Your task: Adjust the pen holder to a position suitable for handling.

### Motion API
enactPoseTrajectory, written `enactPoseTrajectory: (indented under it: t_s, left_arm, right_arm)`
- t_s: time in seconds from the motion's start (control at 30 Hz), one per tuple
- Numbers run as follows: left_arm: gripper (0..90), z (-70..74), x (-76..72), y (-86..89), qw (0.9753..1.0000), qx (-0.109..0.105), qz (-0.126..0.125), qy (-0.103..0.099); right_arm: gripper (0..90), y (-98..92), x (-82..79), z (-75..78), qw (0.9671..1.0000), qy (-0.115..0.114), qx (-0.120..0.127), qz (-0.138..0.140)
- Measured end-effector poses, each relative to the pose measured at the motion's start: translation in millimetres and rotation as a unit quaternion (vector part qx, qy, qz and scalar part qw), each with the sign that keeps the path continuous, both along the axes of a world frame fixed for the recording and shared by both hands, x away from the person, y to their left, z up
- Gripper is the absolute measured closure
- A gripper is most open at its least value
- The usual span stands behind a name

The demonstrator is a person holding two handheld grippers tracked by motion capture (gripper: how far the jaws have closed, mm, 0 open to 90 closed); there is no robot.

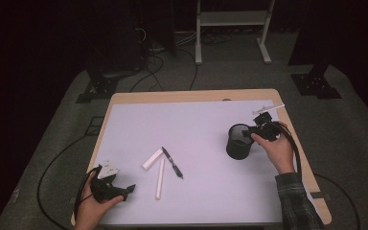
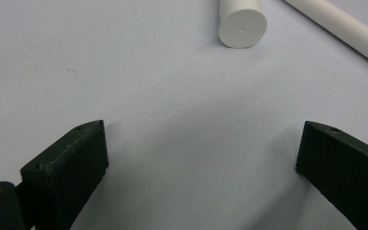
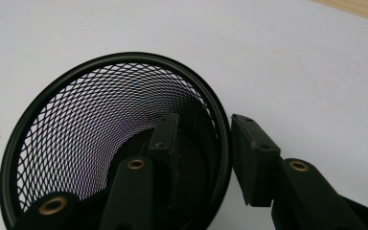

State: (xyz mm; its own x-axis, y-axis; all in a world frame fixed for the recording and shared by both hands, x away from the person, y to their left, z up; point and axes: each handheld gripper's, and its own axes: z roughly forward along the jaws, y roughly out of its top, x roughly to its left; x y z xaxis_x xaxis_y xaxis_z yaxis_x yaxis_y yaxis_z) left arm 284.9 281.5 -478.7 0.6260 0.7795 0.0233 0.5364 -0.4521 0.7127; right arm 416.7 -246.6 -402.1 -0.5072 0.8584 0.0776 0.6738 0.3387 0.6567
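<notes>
Right gripper [image 3: 201, 158]: it straddles the wall of the black mesh cup [image 3: 76, 139], one jaw inside the rim and the other outside. The jaws are narrow, with the rim between them, and a sliver of gap shows at the outer jaw, so the clamp looks closed or nearly so.
Mesh cup: it stands upright on the white mat [image 1: 196, 129], directly ahead of and below the right gripper, and looks empty inside.
Left gripper [image 2: 199, 158]: its jaws are spread wide with nothing between them, low over the mat.
White cylinder [image 2: 242, 24]: it lies ahead of the left gripper, its flat end facing it, well apart from the jaws.
White rod [image 2: 345, 33]: it lies ahead and to the right of the left gripper, running diagonally.
Pen [image 1: 172, 163]: it lies on the mat just beyond the rod, on the side away from the left gripper.
Step in hand: probably steadying the cup so the loose items can be dropped in.
Doing it well: pinch the rim squarely, keep the cup upright, and press lightly, since thin mesh likely flexes and may tip.
</notes>
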Motion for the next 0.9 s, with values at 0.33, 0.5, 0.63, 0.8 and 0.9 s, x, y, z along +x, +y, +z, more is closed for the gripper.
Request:
enactPoseTrajectory:
  t_s: [0.33,0.5,0.63,0.8,0.9]
  left_arm:
    - [2.9,0.1,0.2,0.1,1.0000,0.001,-0.001,0.000]
    - [2.9,0.1,0.2,0.1,1.0000,0.002,-0.001,-0.001]
    - [2.9,0.0,0.1,0.0,1.0000,0.001,0.000,0.000]
    - [2.9,0.0,0.1,-0.1,1.0000,0.000,0.000,0.000]
    - [2.9,0.0,0.1,-0.1,1.0000,0.001,0.000,0.000]
  right_arm:
    - [74.6,-0.3,4.1,-4.1,0.9998,0.017,0.005,-0.006]
    - [78.8,-0.7,4.7,-4.9,0.9997,0.021,0.004,-0.012]
    - [79.7,-2.1,4.7,-4.8,0.9996,0.024,0.006,-0.011]
    - [81.1,-2.9,3.3,-2.7,0.9994,0.029,0.015,-0.010]
    - [81.6,-2.8,2.2,-1.6,0.9995,0.027,0.014,-0.010]
